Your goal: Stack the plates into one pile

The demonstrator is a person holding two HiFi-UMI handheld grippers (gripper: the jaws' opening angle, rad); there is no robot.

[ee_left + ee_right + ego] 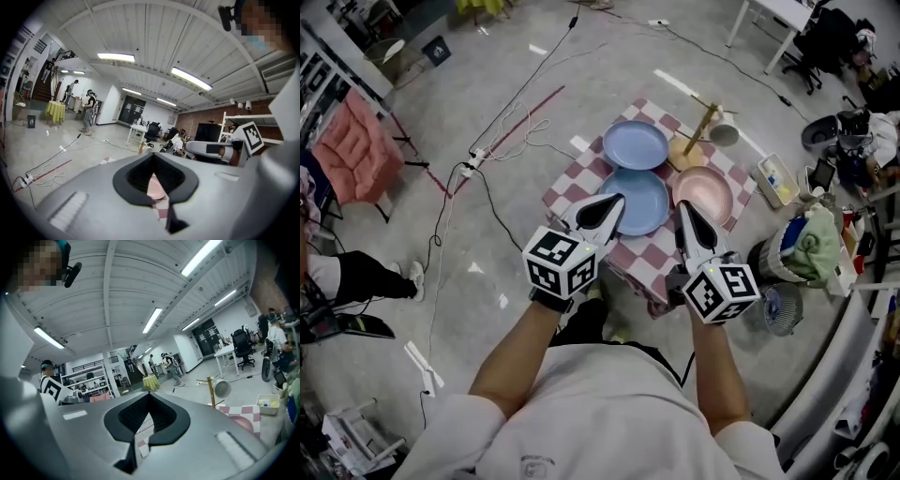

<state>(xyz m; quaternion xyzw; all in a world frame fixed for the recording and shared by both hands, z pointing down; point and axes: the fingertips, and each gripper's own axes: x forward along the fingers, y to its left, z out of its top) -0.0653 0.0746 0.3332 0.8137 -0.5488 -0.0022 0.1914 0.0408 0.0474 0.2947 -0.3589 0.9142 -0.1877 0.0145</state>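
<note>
Smooth round far blue plate (635, 144), near blue plate (637, 204) and pink plate (703, 194) lie on checked cloth (649, 255). Left gripper (615, 202) and right gripper (683, 208) are pressed together, empty.

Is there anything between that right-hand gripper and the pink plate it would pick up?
Nothing visible. The right gripper, jaws shut and empty, hovers just beside the pink plate. The wooden stand sits beyond the plate, out of the path.
</note>
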